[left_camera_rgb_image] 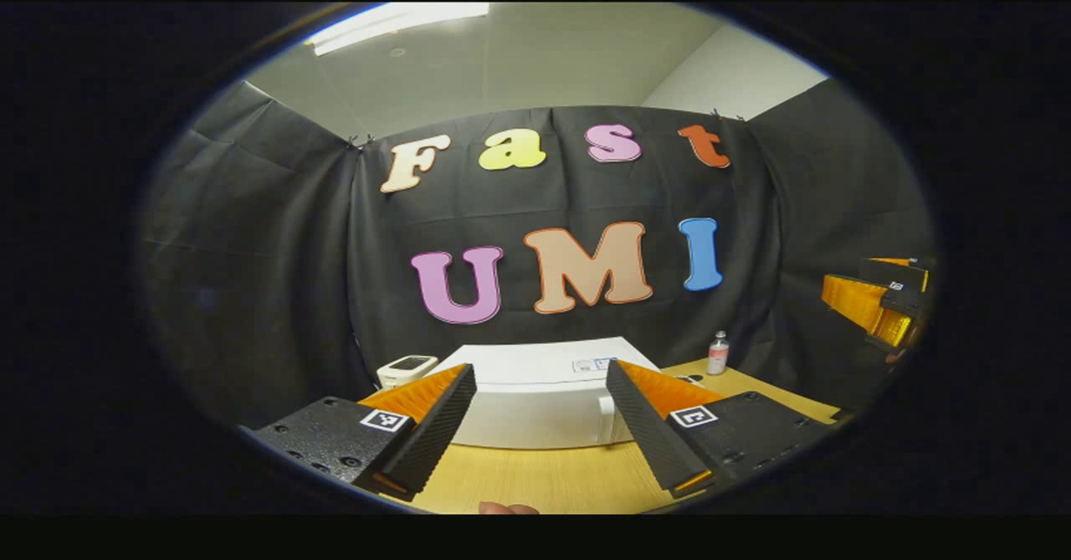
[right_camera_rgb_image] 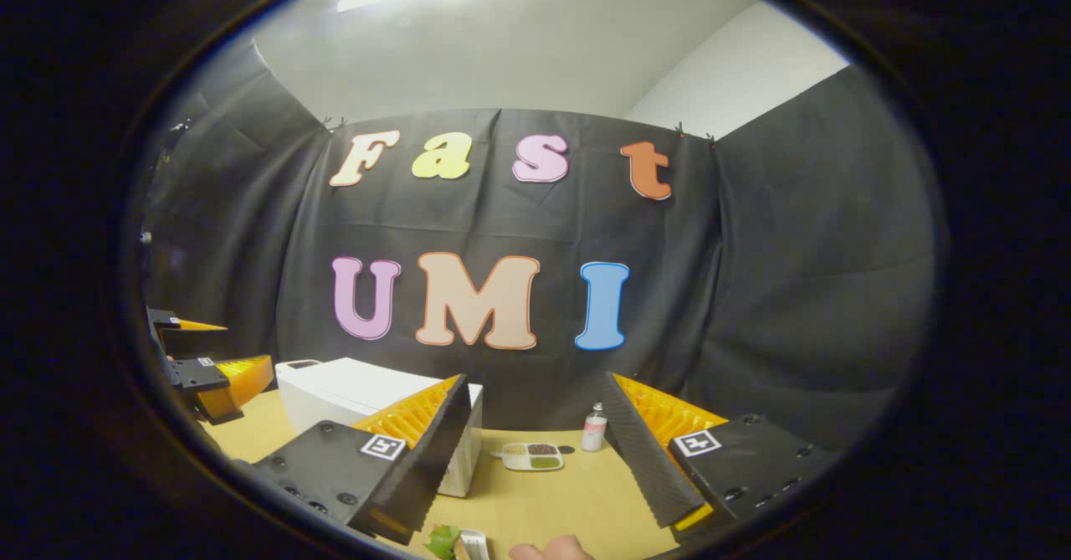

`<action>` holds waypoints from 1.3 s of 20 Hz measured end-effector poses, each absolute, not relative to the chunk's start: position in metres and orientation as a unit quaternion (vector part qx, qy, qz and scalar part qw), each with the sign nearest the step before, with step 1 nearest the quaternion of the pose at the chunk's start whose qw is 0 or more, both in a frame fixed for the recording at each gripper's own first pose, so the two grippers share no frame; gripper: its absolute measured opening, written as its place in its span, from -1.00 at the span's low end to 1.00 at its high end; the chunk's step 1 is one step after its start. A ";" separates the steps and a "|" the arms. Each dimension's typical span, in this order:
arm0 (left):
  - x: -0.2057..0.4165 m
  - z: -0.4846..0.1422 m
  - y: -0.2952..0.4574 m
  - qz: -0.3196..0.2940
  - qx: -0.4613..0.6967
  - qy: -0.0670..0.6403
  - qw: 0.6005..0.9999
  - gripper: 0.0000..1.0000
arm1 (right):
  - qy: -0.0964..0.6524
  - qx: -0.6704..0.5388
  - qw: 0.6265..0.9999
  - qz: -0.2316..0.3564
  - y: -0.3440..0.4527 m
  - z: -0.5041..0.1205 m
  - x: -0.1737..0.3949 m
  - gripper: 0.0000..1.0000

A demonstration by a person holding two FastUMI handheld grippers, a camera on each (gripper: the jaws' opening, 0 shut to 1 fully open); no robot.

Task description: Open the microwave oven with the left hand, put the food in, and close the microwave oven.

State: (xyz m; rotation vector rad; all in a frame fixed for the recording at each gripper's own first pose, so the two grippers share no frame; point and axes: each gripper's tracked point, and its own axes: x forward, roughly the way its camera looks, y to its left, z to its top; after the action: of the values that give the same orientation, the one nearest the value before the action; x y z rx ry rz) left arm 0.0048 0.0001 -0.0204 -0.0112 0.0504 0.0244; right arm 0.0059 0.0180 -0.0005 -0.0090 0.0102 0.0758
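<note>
Squarely ahead, the microwave (left_camera_rgb_image: 544, 401) faces both wide-spread, empty grippers, left (left_camera_rgb_image: 542, 426) and right (right_camera_rgb_image: 531, 451), its length crosswise.

Left hand-held gripper (left_camera_rgb_image: 541, 393) held level, fingers spread wide; right hand-held gripper (right_camera_rgb_image: 534, 405) likewise spread.

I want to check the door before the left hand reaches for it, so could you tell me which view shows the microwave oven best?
The left gripper view: the microwave oven sits centred between the open fingers, with its closed front and handle facing the camera. In the right gripper view, the microwave oven appears at an angle, partly hidden behind a finger.
</note>
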 end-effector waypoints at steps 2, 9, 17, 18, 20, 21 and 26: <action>0.005 -0.021 0.002 0.013 -0.005 0.026 1.000 0.94 | 0.003 -0.008 0.999 0.037 0.018 0.001 0.007 0.92; 0.017 -0.031 0.012 0.008 0.007 0.029 1.000 0.94 | -0.003 -0.001 1.000 0.026 0.013 0.008 0.009 0.90; 0.052 -0.078 0.010 -0.010 -0.008 0.043 0.999 0.96 | -0.014 -0.014 1.000 0.010 0.009 0.022 0.005 0.90; 0.059 -0.085 0.003 -0.022 -0.014 0.043 0.999 0.95 | -0.014 -0.012 1.000 0.005 0.008 0.023 0.004 0.90; 0.073 -0.108 -0.008 -0.038 -0.015 0.053 0.998 0.96 | -0.005 -0.012 1.000 0.006 0.011 0.022 0.004 0.90; 0.081 -0.117 -0.015 -0.046 -0.019 0.052 0.997 0.95 | 0.000 -0.017 1.000 0.007 0.011 0.021 0.003 0.90; 0.113 -0.185 -0.045 -0.090 -0.049 0.097 0.990 1.00 | 0.009 -0.052 0.999 -0.009 0.004 0.028 -0.011 0.90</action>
State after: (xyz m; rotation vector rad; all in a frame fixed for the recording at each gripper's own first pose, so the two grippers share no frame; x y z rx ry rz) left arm 0.1129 -0.0451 -0.1851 -0.0992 0.1941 -0.1798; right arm -0.0109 0.0038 0.0284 -0.1038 0.0172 -0.0172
